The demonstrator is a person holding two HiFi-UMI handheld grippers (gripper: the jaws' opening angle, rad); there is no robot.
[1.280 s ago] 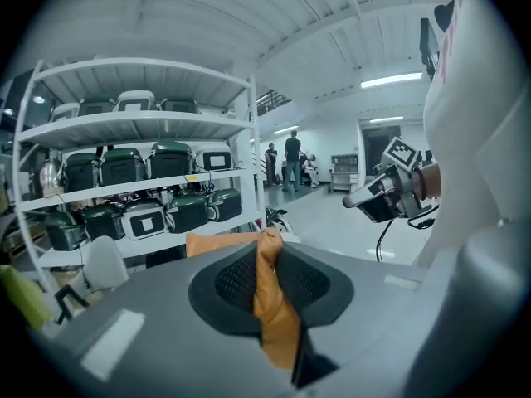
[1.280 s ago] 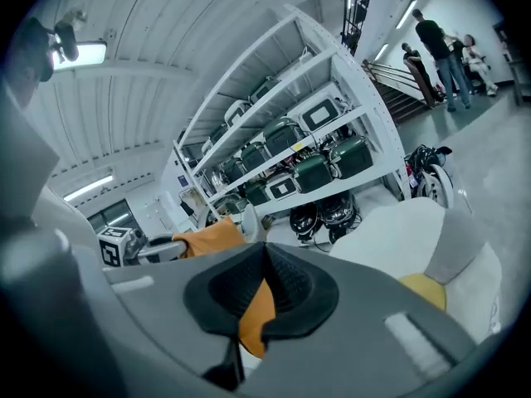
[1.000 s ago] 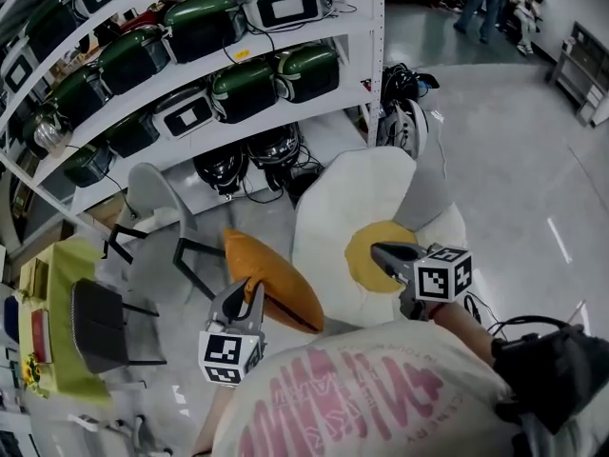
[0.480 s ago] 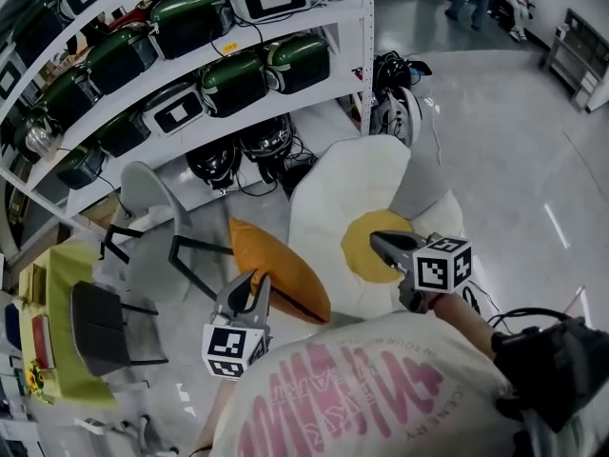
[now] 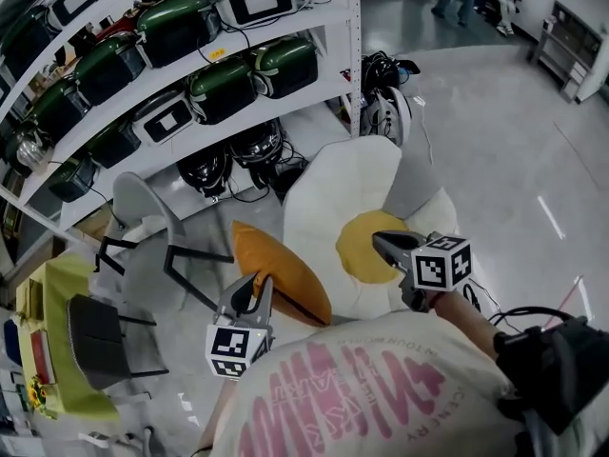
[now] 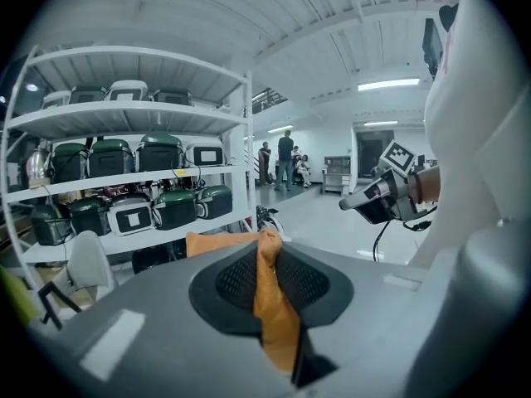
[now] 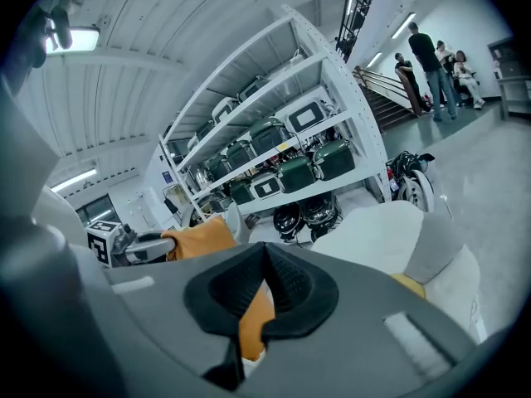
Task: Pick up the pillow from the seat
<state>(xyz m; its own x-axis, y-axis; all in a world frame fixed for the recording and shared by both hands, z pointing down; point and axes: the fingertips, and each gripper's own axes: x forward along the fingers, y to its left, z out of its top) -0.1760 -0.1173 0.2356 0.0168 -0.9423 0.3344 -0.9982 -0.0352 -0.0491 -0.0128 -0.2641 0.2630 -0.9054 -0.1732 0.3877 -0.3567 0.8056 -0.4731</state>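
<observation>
A tall white shelf rack [image 5: 319,27] fills the far left, loaded with green cases [image 5: 224,89] and tangled cables. Near it on the floor sits the seat [image 5: 333,188], a big white flower-shaped cushion with a round yellow centre [image 5: 360,248]. A grey chair [image 5: 141,203] stands well to the left of it.

The orange pillow [image 5: 278,272] is at the seat's left edge, between seat and grey chair, tilted with its far corner up; I cannot tell whether it touches the seat. Its near end is pinched in the left tool [image 5: 252,289], whose own camera shows a fold of orange cloth [image 6: 274,305] clamped between the jaws.

The right tool [image 5: 383,243] hovers over the near side of the yellow centre, apart from the pillow. Its jaws are drawn together with nothing between them, only a sliver of orange showing through the gap behind
</observation>
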